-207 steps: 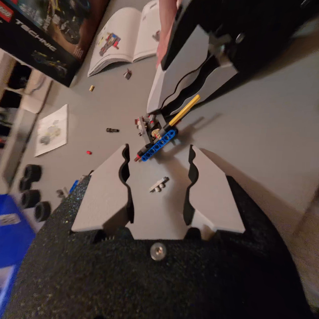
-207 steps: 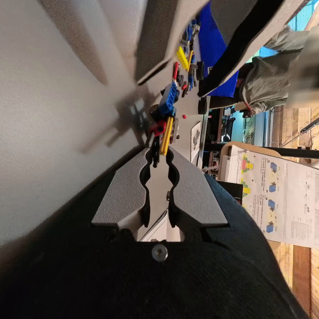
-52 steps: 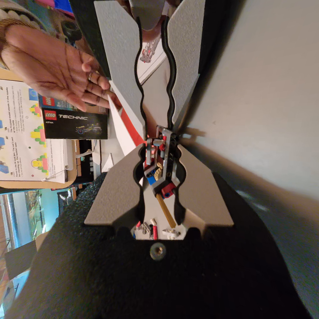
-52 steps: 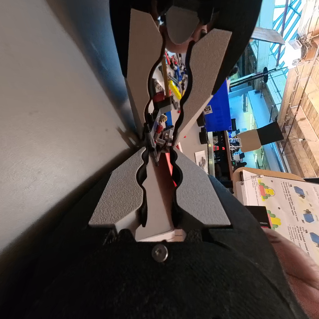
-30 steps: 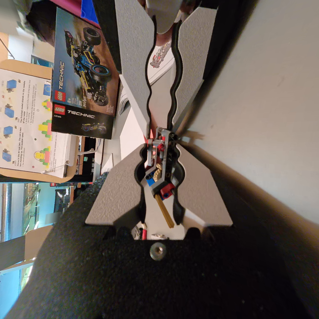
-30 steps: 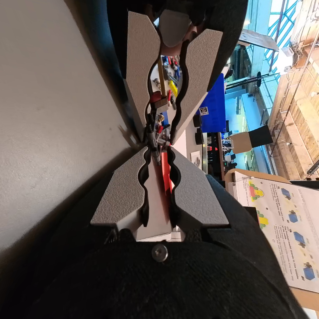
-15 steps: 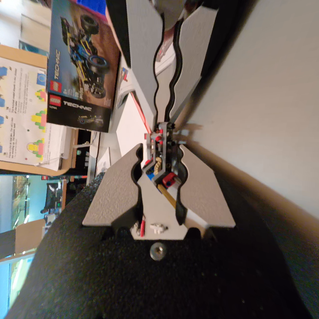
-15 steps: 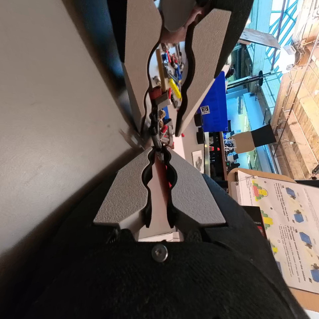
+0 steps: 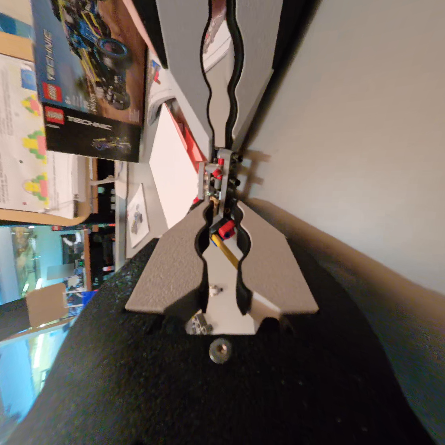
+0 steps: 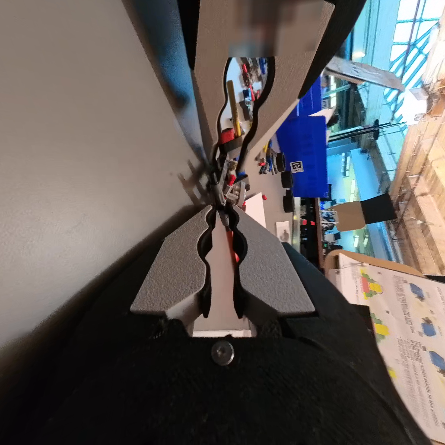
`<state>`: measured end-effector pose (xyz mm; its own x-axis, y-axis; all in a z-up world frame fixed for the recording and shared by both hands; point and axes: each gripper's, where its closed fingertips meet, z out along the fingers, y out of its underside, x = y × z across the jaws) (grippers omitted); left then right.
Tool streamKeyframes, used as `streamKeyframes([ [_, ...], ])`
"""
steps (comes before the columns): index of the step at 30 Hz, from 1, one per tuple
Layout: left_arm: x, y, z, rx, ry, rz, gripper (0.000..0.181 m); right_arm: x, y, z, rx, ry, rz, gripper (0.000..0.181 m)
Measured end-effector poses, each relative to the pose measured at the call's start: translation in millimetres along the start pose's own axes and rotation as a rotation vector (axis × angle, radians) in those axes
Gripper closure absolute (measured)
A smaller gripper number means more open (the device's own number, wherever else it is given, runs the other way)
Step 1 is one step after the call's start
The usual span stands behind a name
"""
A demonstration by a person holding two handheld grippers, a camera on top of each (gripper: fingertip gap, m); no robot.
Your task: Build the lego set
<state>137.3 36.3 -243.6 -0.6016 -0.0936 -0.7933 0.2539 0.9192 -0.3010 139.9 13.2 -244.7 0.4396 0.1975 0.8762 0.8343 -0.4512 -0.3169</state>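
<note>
In the left wrist view, a printed sheet [image 9: 21, 154] with block figures fills the far left edge. Just right of it, in the upper left, stands the set's box [image 9: 91, 79] showing a buggy. A small leaflet [image 9: 138, 219] lies left of centre, and a white sheet with a red edge [image 9: 173, 178] sits beside it. At centre the left gripper [image 9: 222, 207] has its 2 fingers narrowed onto the lego assembly [image 9: 220, 178], a grey frame with red and black pins; a red connector and a yellow axle [image 9: 226, 252] trail back between the fingers. The right gripper [image 9: 220, 144] reaches down from the top edge and meets the assembly's far end, its fingers nearly together. The grey table [image 9: 361, 120] fills the right side.

In the right wrist view, the table fills the left half. At centre the right gripper's tips pinch a thin dark pin at the assembly's end, while the left gripper, coming from the top, clasps the other end. Right of centre, loose parts [image 10: 267, 163] and black tyres [image 10: 286, 190] lie before a blue bin [image 10: 305, 154]. A printed sheet occupies the lower right.
</note>
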Motion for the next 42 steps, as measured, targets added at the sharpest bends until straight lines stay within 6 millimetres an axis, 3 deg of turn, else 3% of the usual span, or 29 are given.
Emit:
streamKeyframes([
  [5,-0.3,-2.4,3.9,-0.033,0.015,0.014,0.173,4.3,0.5,-4.5,0.026,-0.022,0.095,0.156],
  [8,0.4,-12.0,5.8,-0.023,0.013,0.006,0.173,-0.8,1.9,-10.2,-0.004,-0.046,0.084,0.171],
  [12,3.0,-20.6,6.8,-0.009,0.042,0.006,0.172,-7.1,8.4,-14.0,-0.045,-0.06,0.022,0.172],
  [15,0.6,-34.9,-5.5,0.08,0.084,-0.038,0.161,-9.7,7.8,-19.1,-0.013,-0.097,0.063,0.172],
  [18,-23.6,-33.9,-25.9,0.159,0.093,-0.122,0.155,-13.7,5.5,-29.1,0.049,-0.155,0.13,0.171],
  [20,-48.4,-10.8,-28.2,0.133,0.063,-0.166,0.147,-15.2,5.3,-35.4,0.079,-0.189,0.169,0.17],
  [22,-65.8,14.2,-17.2,0.105,0.042,-0.169,0.133,-16.4,6.4,-39.5,0.088,-0.209,0.191,0.169],
  [24,-71.5,25.5,2.1,0.124,0.049,-0.124,0.13,-15.8,7.0,-41.2,0.09,-0.203,0.192,0.167],
  [28,-59.9,31.7,42.4,0.107,0.133,-0.001,0.126,-17.3,6.6,-41.8,0.081,-0.221,0.195,0.166],
  [30,-52.7,31.5,54.4,0.09,0.153,0.091,0.142,-17.4,8.2,-41.6,0.07,-0.22,0.193,0.167],
  [39,-43.2,26.7,67.9,0.039,0.144,0.326,0.176,-18.1,8.6,-41.4,0.076,-0.228,0.197,0.17],
  [42,-42.7,28.5,69.3,0.017,0.082,0.374,0.178,-17.4,8.7,-40.7,0.075,-0.22,0.195,0.17],
])
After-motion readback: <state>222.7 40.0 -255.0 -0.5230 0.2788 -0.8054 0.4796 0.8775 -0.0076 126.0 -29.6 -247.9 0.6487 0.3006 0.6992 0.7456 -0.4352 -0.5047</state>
